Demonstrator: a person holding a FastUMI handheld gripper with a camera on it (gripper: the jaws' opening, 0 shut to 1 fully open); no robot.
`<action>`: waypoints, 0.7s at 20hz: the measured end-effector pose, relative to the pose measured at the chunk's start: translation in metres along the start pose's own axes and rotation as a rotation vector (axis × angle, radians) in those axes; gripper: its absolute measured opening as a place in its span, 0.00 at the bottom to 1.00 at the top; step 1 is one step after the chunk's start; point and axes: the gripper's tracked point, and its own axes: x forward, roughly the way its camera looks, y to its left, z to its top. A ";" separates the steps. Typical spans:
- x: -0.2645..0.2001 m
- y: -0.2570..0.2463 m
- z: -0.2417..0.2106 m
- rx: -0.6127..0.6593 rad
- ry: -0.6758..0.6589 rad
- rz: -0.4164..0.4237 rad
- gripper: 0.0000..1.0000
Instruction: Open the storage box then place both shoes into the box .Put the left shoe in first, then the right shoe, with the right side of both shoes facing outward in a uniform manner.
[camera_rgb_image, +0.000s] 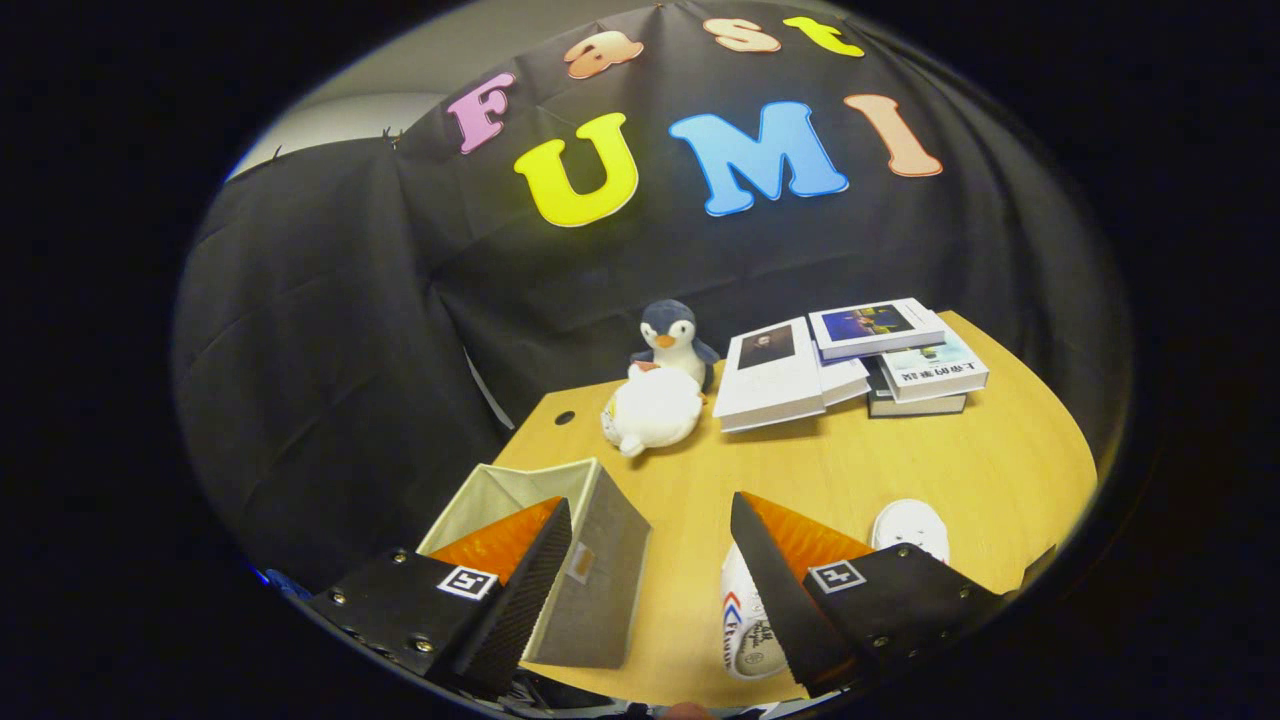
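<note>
You are in a booth hung with black cloth (330, 330), a strip of pale wall (340, 115) showing above its drooping edge, and under you lies a light wooden table (900, 470) with a small dark hole (565, 417) near its far corner. Your gripper (650, 560) hangs above the near side of the table with its fingers spread wide and nothing between them. The storage box (590, 580), grey fabric and open at the top, sits beneath and just ahead of your left-hand finger. Beneath your right-hand finger lies a white shoe (745, 630) with printing on its sole, and a second white shoe (910, 525) peeks out just beyond that finger. Well beyond the fingers, toward the cloth, stand a toy penguin (672, 338) and a white plush (652, 408) touching it, with a loose heap of books (850, 365) beside them.
</note>
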 end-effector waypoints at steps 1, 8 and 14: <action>0.002 -0.011 -0.007 -0.004 0.014 -0.020 0.97; 0.022 -0.074 -0.070 -0.097 0.146 -0.150 0.98; 0.035 -0.107 -0.122 -0.061 0.286 -0.180 0.98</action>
